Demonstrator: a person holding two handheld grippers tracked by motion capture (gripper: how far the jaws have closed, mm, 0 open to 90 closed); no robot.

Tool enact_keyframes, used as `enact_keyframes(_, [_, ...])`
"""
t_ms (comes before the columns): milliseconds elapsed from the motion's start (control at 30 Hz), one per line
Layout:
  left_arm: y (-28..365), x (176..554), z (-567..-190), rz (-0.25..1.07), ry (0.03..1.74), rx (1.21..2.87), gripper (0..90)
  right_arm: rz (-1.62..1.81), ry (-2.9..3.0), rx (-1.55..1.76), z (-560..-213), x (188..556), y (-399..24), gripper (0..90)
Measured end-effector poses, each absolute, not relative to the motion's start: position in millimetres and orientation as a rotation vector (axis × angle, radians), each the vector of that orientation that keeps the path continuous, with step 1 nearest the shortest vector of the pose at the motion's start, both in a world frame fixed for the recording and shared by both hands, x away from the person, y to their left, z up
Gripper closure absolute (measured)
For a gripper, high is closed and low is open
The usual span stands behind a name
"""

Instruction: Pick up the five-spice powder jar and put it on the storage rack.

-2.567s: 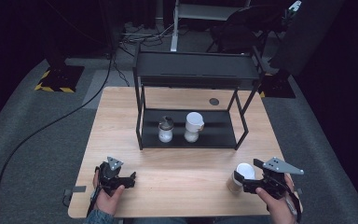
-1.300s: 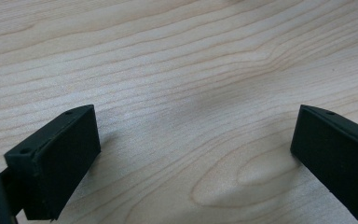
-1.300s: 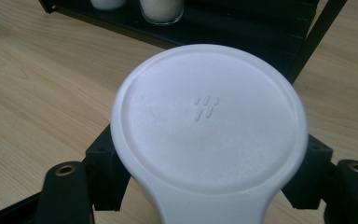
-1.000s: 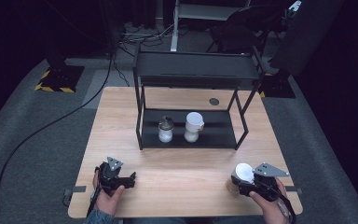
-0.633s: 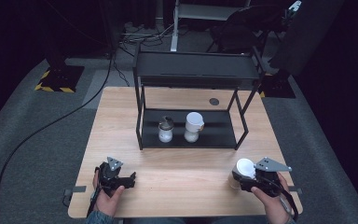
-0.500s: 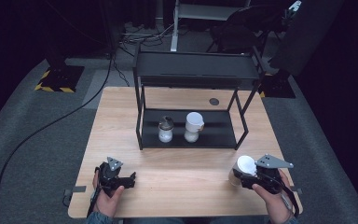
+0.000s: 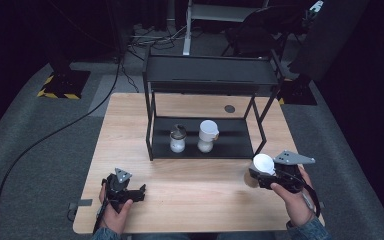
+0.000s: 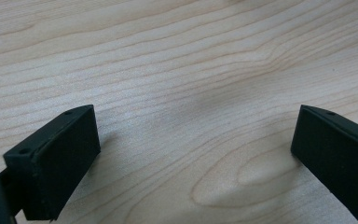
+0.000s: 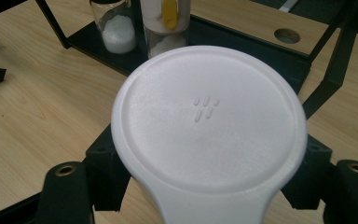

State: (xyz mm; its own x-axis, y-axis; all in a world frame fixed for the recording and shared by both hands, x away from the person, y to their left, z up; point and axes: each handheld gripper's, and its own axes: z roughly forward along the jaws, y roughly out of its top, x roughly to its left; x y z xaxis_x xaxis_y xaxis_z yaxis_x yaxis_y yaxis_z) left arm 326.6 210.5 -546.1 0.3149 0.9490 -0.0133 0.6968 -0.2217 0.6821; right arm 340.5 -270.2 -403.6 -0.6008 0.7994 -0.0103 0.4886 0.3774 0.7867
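My right gripper (image 7: 258, 177) is shut on a container with a round white lid (image 7: 263, 164) and a tan body, held just above the table at the front right. In the right gripper view the lid (image 9: 208, 116) fills the middle, and the black jaws of that gripper (image 9: 207, 161) press on the container from both sides below it. At the front left, my left gripper (image 7: 136, 192) rests low on the wooden table (image 7: 200, 200). In the left gripper view that gripper (image 8: 193, 154) is open, with bare wood between its jaws.
A black two-tier rack (image 7: 207, 75) stands mid-table. Its lower shelf (image 7: 230, 145) holds a glass jar of white powder (image 7: 177, 140) and a white-lidded container (image 7: 207, 135); both show in the right gripper view, jar (image 9: 116, 28) and container (image 9: 168, 23). A round hole (image 7: 229, 108) lies behind.
My right gripper has carried the white-lidded container away from the front edge, toward the rack. The left gripper has stayed put.
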Motion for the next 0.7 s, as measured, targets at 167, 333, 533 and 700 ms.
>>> enact_keyframes(167, [211,327,-546,0.555,1.451,1.998,0.8,1.095,2.263,1.1,-396,350,-265,30.5])
enact_keyframes(333, [210,327,-546,0.555,1.45,1.998,0.8,1.1,2.269,1.087,-390,359,-260,30.5])
enact_keyframes(533, [210,327,-546,0.558,1.456,1.997,0.5,1.099,2.275,1.085,-386,371,-254,30.5])
enact_keyframes(700, [210,327,-546,0.56,1.456,1.995,0.4,1.097,2.275,1.075,-381,381,-249,30.5])
